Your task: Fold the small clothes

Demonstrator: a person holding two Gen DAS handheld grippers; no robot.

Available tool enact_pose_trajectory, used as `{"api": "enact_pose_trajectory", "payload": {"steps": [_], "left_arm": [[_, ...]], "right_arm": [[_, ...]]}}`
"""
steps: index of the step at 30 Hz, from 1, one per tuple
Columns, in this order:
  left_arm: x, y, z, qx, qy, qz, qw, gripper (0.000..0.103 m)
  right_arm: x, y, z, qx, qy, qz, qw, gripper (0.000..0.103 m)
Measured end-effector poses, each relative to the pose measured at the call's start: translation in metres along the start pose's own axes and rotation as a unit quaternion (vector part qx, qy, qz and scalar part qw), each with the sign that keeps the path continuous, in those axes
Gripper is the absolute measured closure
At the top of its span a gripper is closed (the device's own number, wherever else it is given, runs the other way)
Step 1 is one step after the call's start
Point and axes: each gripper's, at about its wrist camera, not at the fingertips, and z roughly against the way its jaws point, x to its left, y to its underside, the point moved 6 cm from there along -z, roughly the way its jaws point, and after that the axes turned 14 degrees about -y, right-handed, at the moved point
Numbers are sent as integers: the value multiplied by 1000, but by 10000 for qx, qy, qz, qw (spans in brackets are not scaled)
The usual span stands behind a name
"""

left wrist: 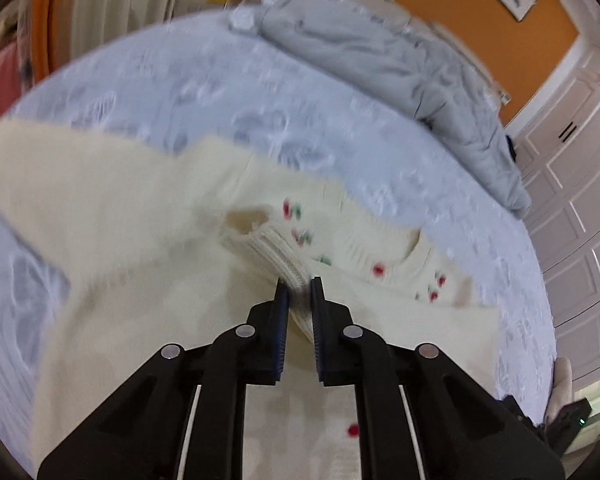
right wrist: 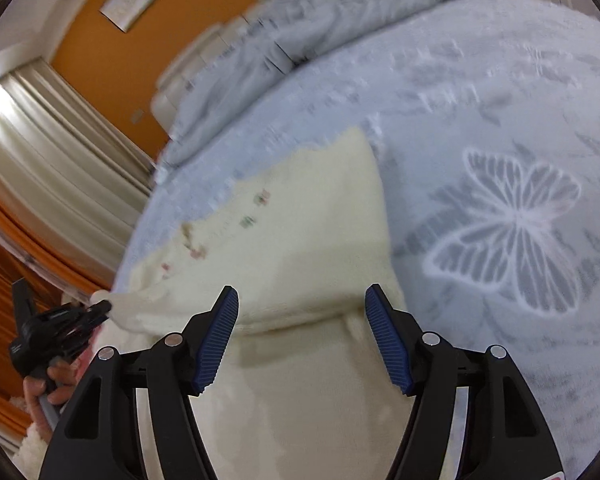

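A cream knitted sweater with small red and green motifs lies on a pale blue bedspread. My left gripper is shut on a ribbed cuff of the sweater, which runs between its pads. In the right wrist view the sweater lies partly folded over itself. My right gripper hangs open just above that fold, with nothing pinched between its blue pads. The left gripper shows at the left of that view, clamped on the sweater's edge and held by a hand.
A crumpled grey duvet lies along the far side of the bed. The bedspread carries a butterfly pattern. White wardrobe doors stand beside the bed, and curtains hang against an orange wall.
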Motion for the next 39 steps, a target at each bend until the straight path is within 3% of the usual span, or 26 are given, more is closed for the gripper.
{"api": "enact_pose_trajectory", "payload": {"steps": [2, 4, 5, 7, 9, 11, 13, 14, 15, 17, 19, 20, 21, 23, 24, 26, 27, 29, 31, 33, 34, 35, 37, 39], "left_arm": [[13, -1, -10, 35, -167, 24, 9999, 93], [34, 19, -46, 514, -468, 123, 9975, 92], [45, 34, -61, 792, -562, 211, 9950, 92], [54, 40, -59, 562, -281, 344, 9974, 91], [54, 40, -58, 560, -229, 434, 9972, 91], [53, 39, -58, 560, -221, 427, 9973, 90], [53, 38, -57, 559, -189, 410, 9974, 89], [56, 39, -57, 571, -157, 422, 9973, 88], [58, 38, -53, 598, -58, 512, 9969, 87], [77, 35, -38, 504, 129, 861, 9949, 82], [103, 29, -23, 357, 224, 1168, 9923, 56], [131, 20, -14, 200, 111, 1475, 9888, 39], [150, 14, -9, 81, -30, 1672, 9859, 29], [204, -1, -3, -106, -503, 2146, 9753, 24], [247, -11, -3, -134, -794, 2573, 9630, 24], [297, -21, -7, -102, -1113, 3110, 9438, 24], [333, -27, -9, -93, -1368, 3504, 9265, 24], [378, -37, -13, -88, -1738, 3953, 9019, 26], [399, -46, -24, 69, -1905, 4049, 8943, 33], [404, -56, -34, 198, -1938, 3977, 8966, 51], [399, -62, -39, 225, -1956, 3843, 9019, 61], [388, -72, -49, 370, -1831, 3531, 9167, 95], [371, -85, -44, 276, -2106, 3186, 9238, 96], [342, -105, -25, -155, -1901, 2928, 9370, 96]], "right_arm": [[10, 0, -2, 7, -108, 154, 9998, 39], [11, 5, -11, 203, -25, 251, 9995, 50], [12, 8, -14, 258, -93, 199, 9994, 61], [16, 9, -18, 279, -297, 110, 9991, 63], [26, 13, -27, 478, -383, 321, 9976, 72], [19, 18, -38, 679, -89, 434, 9967, 74], [-6, 24, -50, 867, 322, 193, 9955, 88], [-14, 25, -51, 870, 407, 85, 9953, 101], [-16, 23, -50, 840, 396, 23, 9957, 101], [-12, 21, -45, 804, 336, -95, 9962, 97], [1, 19, -38, 642, 306, 81, 9974, 88], [6, 19, -36, 596, 333, 185, 9975, 81], [12, 19, -34, 540, 336, 305, 9975, 71], [25, 20, -29, 372, 277, 521, 9976, 58], [28, 21, -28, 330, 240, 563, 9976, 53], [34, 24, -29, 315, 158, 557, 9978, 51], [35, 27, -32, 365, 129, 545, 9978, 50], [37, 33, -37, 448, 131, 563, 9973, 48], [36, 38, -42, 509, 141, 609, 9967, 46], [36, 45, -50, 602, 168, 650, 9959, 43], [36, 48, -53, 644, 178, 658, 9956, 43], [36, 50, -56, 680, 185, 662, 9953, 43], [35, 52, -60, 738, 217, 670, 9948, 43], [34, 53, -59, 721, 200, 655, 9950, 43]]}}
